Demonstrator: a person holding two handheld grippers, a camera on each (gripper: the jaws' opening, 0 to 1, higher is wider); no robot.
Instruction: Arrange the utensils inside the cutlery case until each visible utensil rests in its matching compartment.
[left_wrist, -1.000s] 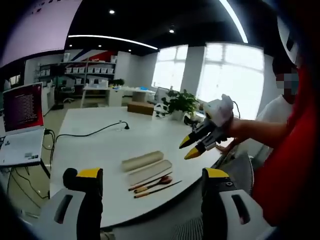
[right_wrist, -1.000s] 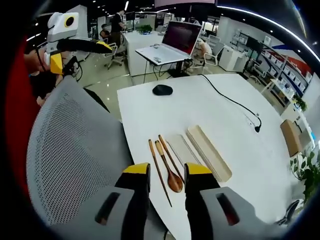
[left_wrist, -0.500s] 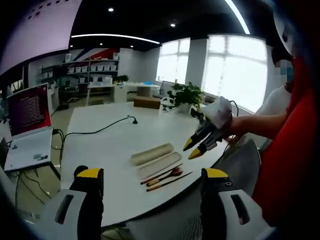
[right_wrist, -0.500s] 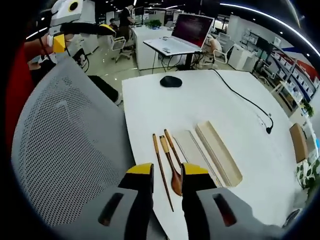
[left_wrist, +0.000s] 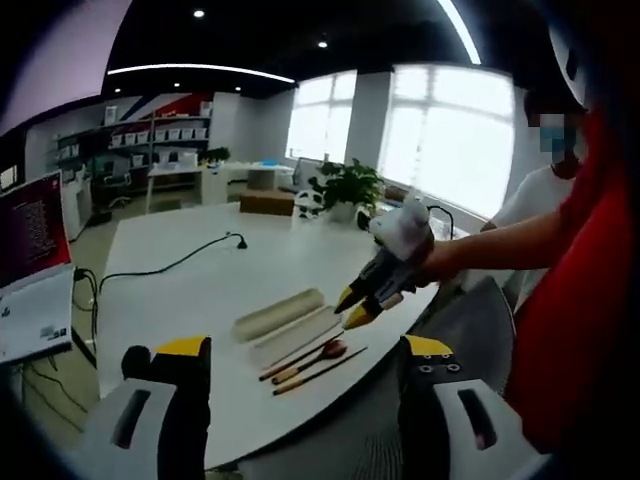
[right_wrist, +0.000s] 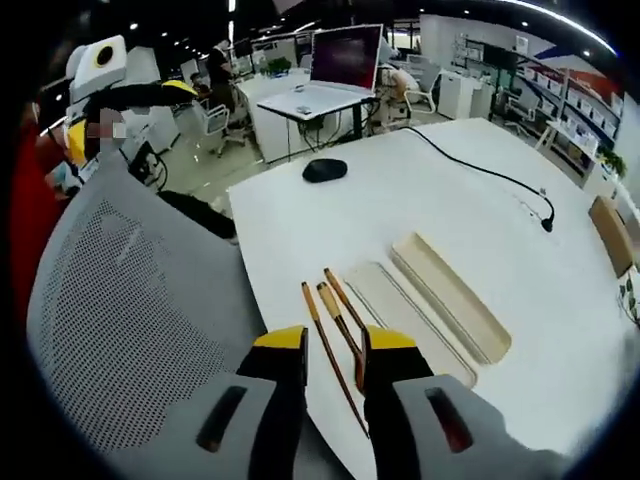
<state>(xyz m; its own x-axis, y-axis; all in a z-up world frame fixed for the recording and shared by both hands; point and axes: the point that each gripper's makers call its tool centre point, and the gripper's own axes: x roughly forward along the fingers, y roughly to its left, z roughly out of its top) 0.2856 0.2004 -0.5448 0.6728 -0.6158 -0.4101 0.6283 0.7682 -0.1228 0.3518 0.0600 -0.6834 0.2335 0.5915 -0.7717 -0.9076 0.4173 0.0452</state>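
Chopsticks (right_wrist: 325, 335) and wooden spoon (right_wrist: 338, 318) lie loose at the desk (right_wrist: 420, 210) near edge, just left of the cutlery case base (right_wrist: 405, 315) and its lid (right_wrist: 450, 295), both compartments bare; left gripper (left_wrist: 300, 365) hangs back off the edge with jaws wide apart and empty, right gripper (right_wrist: 325, 345) sits low over the utensils, jaws narrowly parted, gripping nothing I can confirm. Risk, my read: that narrow gap could catch a chopstick together with the spoon handle, or nudge one off the desk edge toward the mesh chair (right_wrist: 130, 320). Spoon bowl is hidden behind the right jaw, so contact is unclear.
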